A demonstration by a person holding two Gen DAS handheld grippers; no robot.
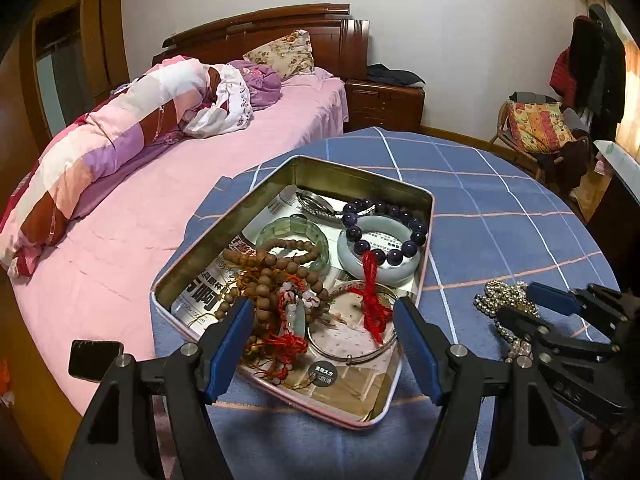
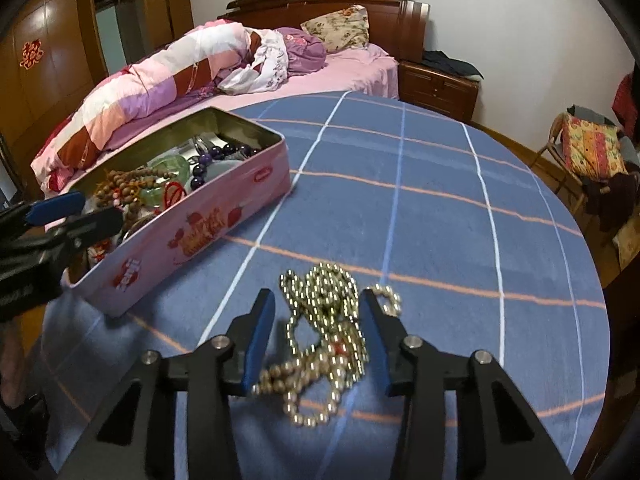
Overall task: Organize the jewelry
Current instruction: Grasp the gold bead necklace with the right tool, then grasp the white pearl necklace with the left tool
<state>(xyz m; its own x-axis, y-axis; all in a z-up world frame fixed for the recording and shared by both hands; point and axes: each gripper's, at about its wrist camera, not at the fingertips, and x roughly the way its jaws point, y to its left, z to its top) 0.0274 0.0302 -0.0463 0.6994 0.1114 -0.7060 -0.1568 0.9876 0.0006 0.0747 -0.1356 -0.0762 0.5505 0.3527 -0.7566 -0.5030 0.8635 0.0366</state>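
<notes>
A pink tin box [image 1: 425,200] [image 2: 208,224] stands on the blue checked tablecloth. It holds brown wooden beads [image 1: 276,264], a green jade bangle [image 1: 296,228], a pale bangle [image 1: 360,264], a dark purple bead bracelet [image 1: 384,220], red cords and a thin metal bangle [image 1: 352,356]. My left gripper [image 1: 324,312] is open, its fingers straddling the jewelry at the box's near end. A pile of silver bead chain [image 2: 328,328] [image 1: 502,300] lies on the cloth right of the box. My right gripper [image 2: 318,304] is open, its fingers on either side of the chain.
The round table [image 2: 460,184] has a curved edge at the right and far side. A bed with pink sheets [image 1: 132,220] stands left, with a dark phone [image 1: 96,364] on it. A nightstand [image 1: 384,104] and a chair with cushions [image 1: 536,128] stand beyond.
</notes>
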